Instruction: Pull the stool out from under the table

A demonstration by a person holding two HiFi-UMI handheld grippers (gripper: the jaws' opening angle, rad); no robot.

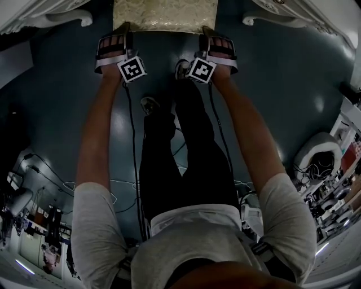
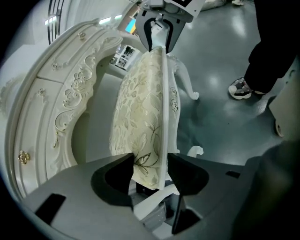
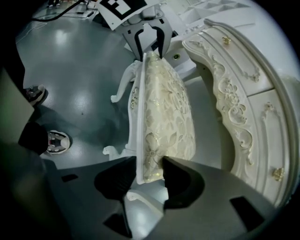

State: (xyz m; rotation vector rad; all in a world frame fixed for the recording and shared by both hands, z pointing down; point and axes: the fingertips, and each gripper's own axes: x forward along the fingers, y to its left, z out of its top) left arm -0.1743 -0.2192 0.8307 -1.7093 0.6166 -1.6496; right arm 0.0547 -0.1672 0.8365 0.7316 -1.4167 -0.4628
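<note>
The stool [image 1: 163, 14] has a cream floral cushion and a white carved frame, and it stands at the top centre between the dressing table's legs. My left gripper [image 1: 115, 35] is shut on the seat's left end and my right gripper [image 1: 217, 37] on its right end. In the left gripper view the cushion and white rim of the stool [image 2: 140, 103] sit pinched between the jaws of the left gripper [image 2: 149, 169], with the right gripper [image 2: 159, 28] at the far end. The right gripper view mirrors this: right gripper [image 3: 149, 171] clamps the stool [image 3: 166, 108], left gripper [image 3: 149, 40] beyond.
The white ornate dressing table [image 2: 70, 93] [image 3: 234, 93] curves around the stool, and its curled feet [image 1: 67, 17] [image 1: 271, 14] flank the stool. The person's shoes [image 1: 149, 104] [image 1: 181, 68] stand on the glossy dark floor just behind the stool. Cables [image 1: 132, 169] trail down; clutter [image 1: 321, 158] lies right.
</note>
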